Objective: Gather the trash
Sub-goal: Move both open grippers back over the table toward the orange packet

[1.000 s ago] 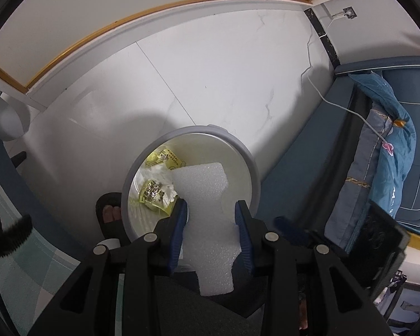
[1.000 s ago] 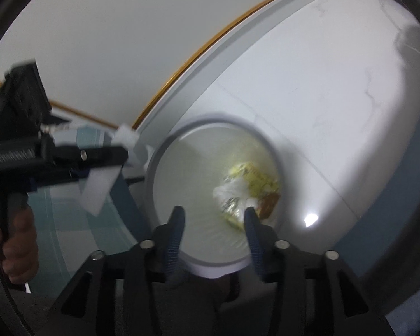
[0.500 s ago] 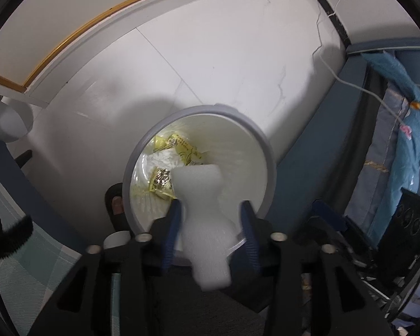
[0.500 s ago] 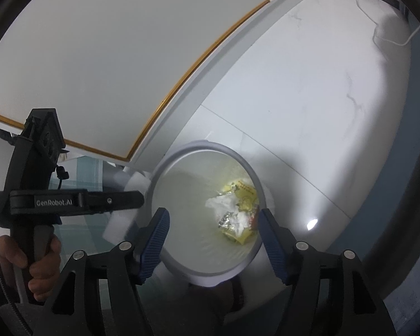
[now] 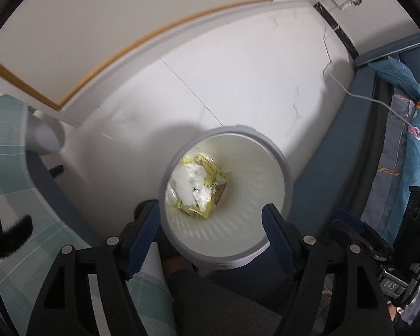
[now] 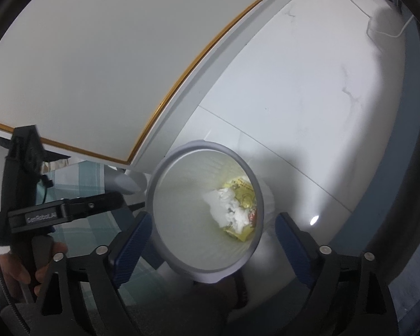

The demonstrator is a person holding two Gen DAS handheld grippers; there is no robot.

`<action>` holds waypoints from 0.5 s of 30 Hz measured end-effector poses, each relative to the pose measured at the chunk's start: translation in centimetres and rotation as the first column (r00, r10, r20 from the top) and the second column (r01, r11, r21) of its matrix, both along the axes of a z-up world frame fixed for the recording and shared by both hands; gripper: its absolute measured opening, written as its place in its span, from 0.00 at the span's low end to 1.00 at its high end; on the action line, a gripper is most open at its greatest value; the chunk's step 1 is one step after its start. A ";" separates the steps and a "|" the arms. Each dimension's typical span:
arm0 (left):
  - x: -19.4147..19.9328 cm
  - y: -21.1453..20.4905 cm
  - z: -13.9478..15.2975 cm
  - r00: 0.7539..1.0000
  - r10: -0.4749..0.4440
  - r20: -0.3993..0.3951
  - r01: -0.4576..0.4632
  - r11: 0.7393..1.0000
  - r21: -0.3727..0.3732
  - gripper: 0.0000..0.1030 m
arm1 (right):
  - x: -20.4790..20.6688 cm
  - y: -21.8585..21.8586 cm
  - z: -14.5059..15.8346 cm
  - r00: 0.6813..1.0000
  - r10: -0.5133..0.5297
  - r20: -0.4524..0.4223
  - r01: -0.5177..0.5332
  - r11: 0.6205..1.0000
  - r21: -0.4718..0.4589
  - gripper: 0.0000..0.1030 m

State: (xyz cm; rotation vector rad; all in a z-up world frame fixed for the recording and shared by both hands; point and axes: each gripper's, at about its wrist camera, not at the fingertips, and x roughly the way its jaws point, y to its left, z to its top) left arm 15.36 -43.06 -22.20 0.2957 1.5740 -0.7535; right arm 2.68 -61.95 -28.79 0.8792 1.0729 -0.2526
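White floor tiles [image 5: 238, 64] and a pale wall panel edged with a gold strip [image 6: 198, 53] form the background; one round bin with a grey rim [image 5: 282, 165] stands on the floor directly beneath both tools. Left gripper [image 5: 211, 218]: jaws opening, nothing between the blue pads, the bin mouth framed in the gap ahead of them. Right gripper [image 6: 212, 231]: jaws likewise opening and empty, pointing steeply down at the same bin [image 6: 165, 168]; the left tool's black body and the hand holding it [image 6: 16, 266] lie to its left.

Contents of the bin, seen past the left fingertips: one white foam piece [image 5: 182, 184], at least one crumpled white paper [image 5: 201, 187] and yellow wrappers [image 5: 210, 168], lying together on the bin floor. The wrappers overlap, so their number cannot be fixed; two seems likely.

Step in hand, as judged: release over the bin. To do it well, let the jaws part fully while centred over the opening, so nothing clings to a pad or catches the rim, then lift straight clear before swinging away for further trash.

Also counted: one white cable [image 5: 372, 98] far right of the left tool, beside one blue patterned bedding pile [image 5: 411, 128].
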 end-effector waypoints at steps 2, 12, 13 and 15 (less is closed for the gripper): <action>-0.1 0.5 0.7 0.999 0.010 0.031 -0.010 1.000 -0.005 0.70 | -0.1 0.0 0.3 1.000 -0.006 0.007 0.006 1.000 0.007 0.89; -0.4 4.2 7.4 0.973 0.116 0.202 -0.101 0.991 -0.083 0.70 | -0.6 1.2 5.3 0.997 0.009 0.076 -0.005 0.999 -0.050 0.90; -0.4 4.5 7.9 0.968 0.125 0.218 -0.107 0.990 -0.091 0.70 | -0.7 1.3 5.9 0.996 0.013 0.085 -0.008 0.998 -0.060 0.90; -0.8 5.6 9.8 0.955 0.148 0.258 -0.119 0.985 -0.124 0.70 | -0.8 1.8 7.4 0.994 0.024 0.104 -0.015 0.996 -0.089 0.90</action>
